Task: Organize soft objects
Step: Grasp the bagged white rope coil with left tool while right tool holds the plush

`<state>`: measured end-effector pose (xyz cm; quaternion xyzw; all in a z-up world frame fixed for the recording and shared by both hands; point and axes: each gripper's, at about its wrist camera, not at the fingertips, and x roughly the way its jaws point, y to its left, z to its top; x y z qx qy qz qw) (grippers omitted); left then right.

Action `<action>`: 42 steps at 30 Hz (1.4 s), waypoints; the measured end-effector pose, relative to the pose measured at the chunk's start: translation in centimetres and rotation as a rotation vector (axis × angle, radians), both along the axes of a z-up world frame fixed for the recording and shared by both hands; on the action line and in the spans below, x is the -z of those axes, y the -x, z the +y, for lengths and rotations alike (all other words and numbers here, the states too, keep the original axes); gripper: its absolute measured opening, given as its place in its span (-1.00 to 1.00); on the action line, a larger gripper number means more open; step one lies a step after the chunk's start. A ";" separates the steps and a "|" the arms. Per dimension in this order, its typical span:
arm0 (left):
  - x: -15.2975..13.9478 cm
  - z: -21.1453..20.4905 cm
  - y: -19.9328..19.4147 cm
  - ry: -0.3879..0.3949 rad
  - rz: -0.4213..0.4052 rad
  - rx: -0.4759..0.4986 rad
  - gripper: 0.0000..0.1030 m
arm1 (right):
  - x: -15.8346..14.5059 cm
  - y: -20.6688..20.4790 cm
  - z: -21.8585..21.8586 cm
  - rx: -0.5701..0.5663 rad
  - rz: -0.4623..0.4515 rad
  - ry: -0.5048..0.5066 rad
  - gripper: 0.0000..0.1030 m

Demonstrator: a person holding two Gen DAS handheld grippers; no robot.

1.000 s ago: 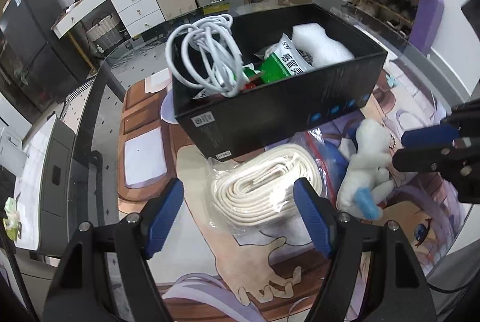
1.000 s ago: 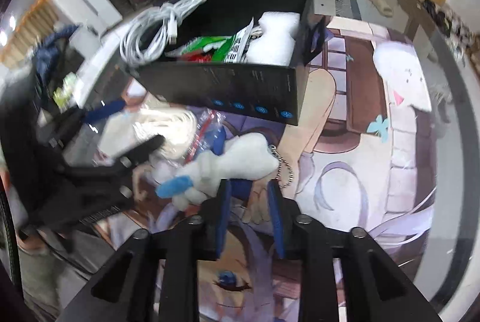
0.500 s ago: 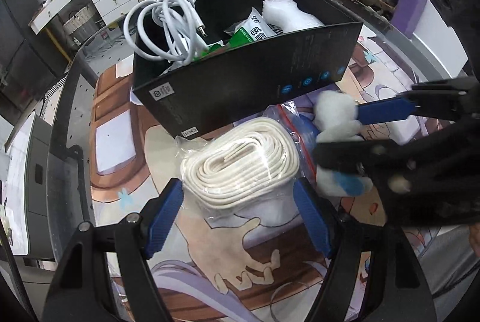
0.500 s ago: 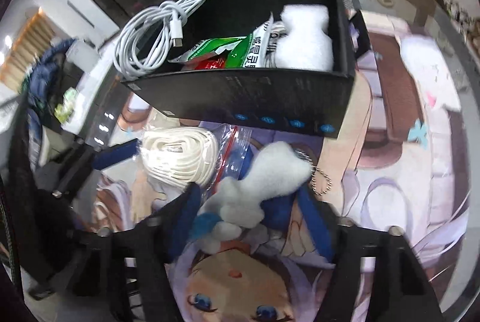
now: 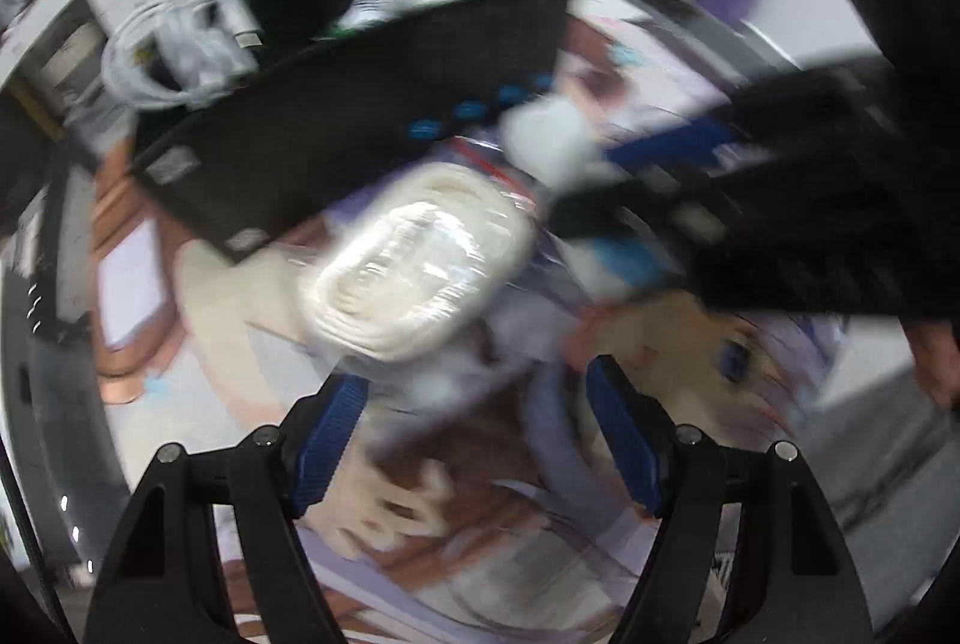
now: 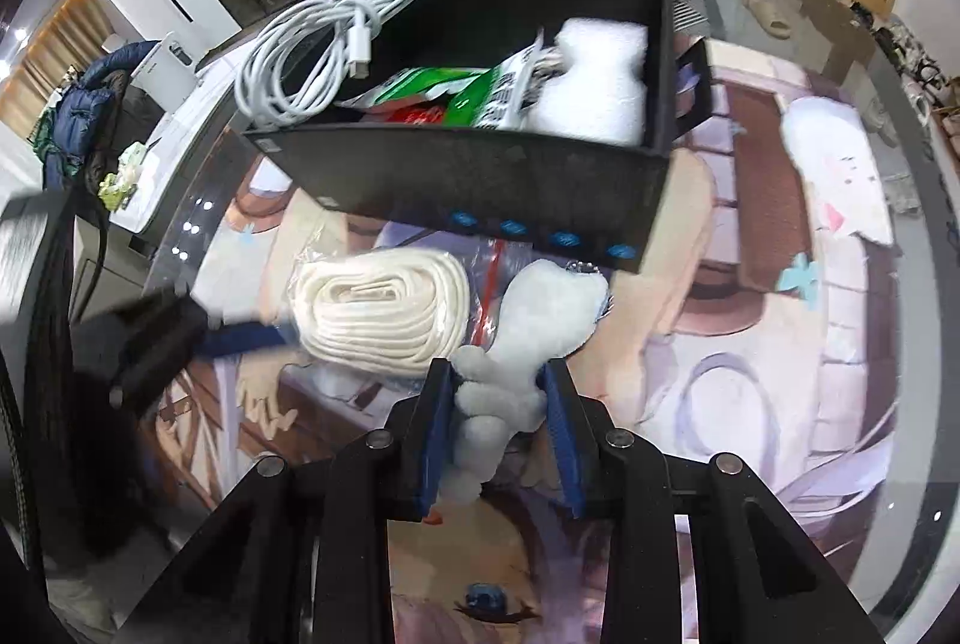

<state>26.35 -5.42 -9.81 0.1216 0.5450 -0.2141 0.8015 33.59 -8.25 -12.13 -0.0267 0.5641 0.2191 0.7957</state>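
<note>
Right gripper (image 6: 495, 404) is clamped on the white plush toy (image 6: 540, 320), blue pads pressing its lower body from both sides, head end sticking out toward 12 o'clock. From the left wrist cam the same toy (image 5: 549, 140) shows as a blurry white lump at approx 1 o'clock, w/ the right gripper (image 5: 606, 188) coming in from 3 o'clock.

Left gripper (image 5: 474, 422) has its jaws wide apart, nothing between them; the bagged cream rope coil (image 5: 414, 260) sits just past the tips at 12 o'clock. Left cam is heavily motion-blurred, so fine detail there can't be told.

Right cam: rope coil (image 6: 384, 311) lies at 10 o'clock of the toy, touching it, in a clear zip bag. Black box (image 6: 480, 176) just beyond at 12, holding a white cable bundle (image 6: 312, 44) at its left end, green snack packets (image 6: 456, 95) mid, white foam piece (image 6: 594, 80) at right. All on an anime-print mat (image 6: 750, 344).
</note>
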 end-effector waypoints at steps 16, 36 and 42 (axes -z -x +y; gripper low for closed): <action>-0.7 -0.6 -2.2 -0.120 -0.222 0.045 0.48 | 0.6 -0.6 -0.1 -0.004 0.025 0.006 -0.39; -1.0 -0.4 1.0 -0.039 -0.045 0.066 0.36 | 0.4 -0.5 -0.9 -0.007 0.029 -0.025 -0.39; -1.5 0.3 0.2 -0.100 -0.148 -0.019 0.59 | 0.1 -0.1 -0.4 -0.022 0.017 -0.005 -0.39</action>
